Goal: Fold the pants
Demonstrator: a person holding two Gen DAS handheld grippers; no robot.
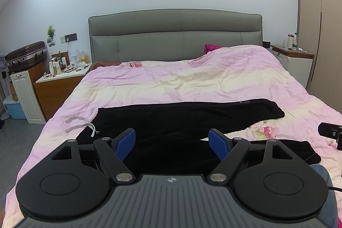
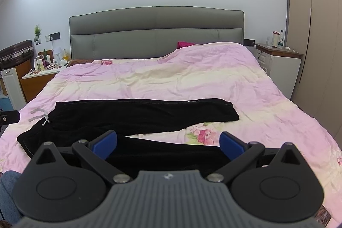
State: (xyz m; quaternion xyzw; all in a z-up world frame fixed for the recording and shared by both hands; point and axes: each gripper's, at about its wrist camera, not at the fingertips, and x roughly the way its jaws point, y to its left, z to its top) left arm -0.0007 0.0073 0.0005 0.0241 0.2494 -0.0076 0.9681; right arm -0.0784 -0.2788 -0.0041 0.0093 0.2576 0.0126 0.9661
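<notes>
black velvety pants (image 1: 188, 119) lie spread flat across the foot of the bed, on a pink and cream quilted cover (image 1: 192, 80) with a floral print near the right leg. waistband sits at about 9 o'clock, legs run toward 3 o'clock; the far leg is straight, the near leg angles off toward 4 o'clock, leaving a wedge of floral cover between them. judgement: laid out open like this so the legs can be brought one over the other; no fold made yet.

white drawstring (image 1: 82, 125) trails loose off the waistband onto the cover, at 9 o'clock, flat ribbon-like tape with a knotted end.

left hand-held gripper (image 1: 172, 143): blue ribbed pads wide apart, nothing between them, poised over the crotch/upper-leg area of the pants. whether the pads touch the cloth cannot be told from its own view.

right hand-held gripper (image 2: 168, 143): likewise spread wide, holding nothing, over the near leg toward 6 o'clock, with the gap between the legs just ahead of it.

materials: fabric is matte, light-absorbing, soft pile with shallow ripples; should drape and sag when lifted, and cling a little to the wrinkled cotton-look cover. hems look thicker, a better pinch point.

judgement: next move probably calls for pinching the near leg's edge at two places and carrying it over the far leg. risk: drawstring snagging or getting folded inside.
</notes>
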